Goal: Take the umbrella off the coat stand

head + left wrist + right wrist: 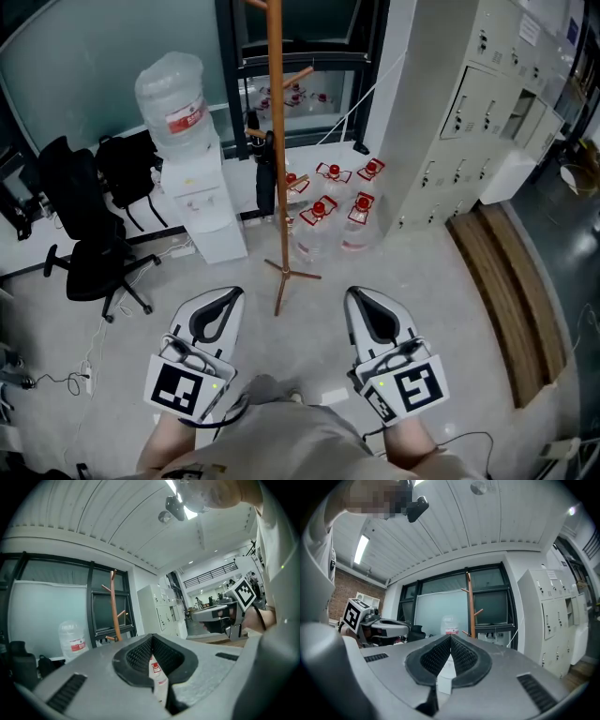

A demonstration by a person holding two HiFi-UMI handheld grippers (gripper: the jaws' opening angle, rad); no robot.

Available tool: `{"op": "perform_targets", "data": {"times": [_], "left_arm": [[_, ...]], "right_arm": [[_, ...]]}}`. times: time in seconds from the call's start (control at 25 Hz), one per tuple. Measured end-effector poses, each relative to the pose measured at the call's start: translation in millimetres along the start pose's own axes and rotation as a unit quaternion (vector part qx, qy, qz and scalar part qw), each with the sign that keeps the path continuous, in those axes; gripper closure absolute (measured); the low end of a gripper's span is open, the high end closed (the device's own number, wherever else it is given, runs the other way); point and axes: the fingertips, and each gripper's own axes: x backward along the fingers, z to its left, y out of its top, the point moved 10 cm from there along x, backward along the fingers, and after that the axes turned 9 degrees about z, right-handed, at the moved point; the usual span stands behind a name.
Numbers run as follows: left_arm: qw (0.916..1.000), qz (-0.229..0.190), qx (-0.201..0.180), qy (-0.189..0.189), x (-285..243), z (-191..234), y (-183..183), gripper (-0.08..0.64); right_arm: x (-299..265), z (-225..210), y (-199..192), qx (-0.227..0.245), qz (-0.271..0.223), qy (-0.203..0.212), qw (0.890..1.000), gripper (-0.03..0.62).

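A tall wooden coat stand [276, 141] rises from the floor ahead of me, in front of a dark window. A folded black umbrella [266, 176] hangs from one of its low pegs on the left side. My left gripper [228, 293] and right gripper [359, 293] are held level side by side, well short of the stand's feet, both shut with nothing in them. The stand's pole [113, 606] shows beyond the left gripper [152, 637] in the left gripper view; the umbrella is hidden there. In the right gripper view the pole [469, 603] stands past the right gripper [451, 637].
A water dispenser [192, 187] with a big bottle stands left of the stand. Several red-capped water jugs [339, 211] sit on the floor to its right. A black office chair [89, 253] and bags are at the left; grey lockers [478, 103] and a wooden bench [511, 291] at the right.
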Motion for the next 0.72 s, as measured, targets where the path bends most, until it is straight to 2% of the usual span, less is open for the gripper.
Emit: {"op": "perform_targets", "data": {"times": [0.32, 0.72], "left_arm": [[0.9998, 0.016, 0.004, 0.011, -11.4, -2.8, -6.0, 0.552], [0.9999, 0.009, 0.005, 0.014, -25.4, 11.0, -12.7, 0.552]], "right_arm": [[-0.6, -10.5, -8.2, -0.007, 0.006, 0.000, 1.000, 0.586], [-22.7, -16.3, -7.3, 0.005, 0.004, 0.007, 1.000, 0.586]]}}
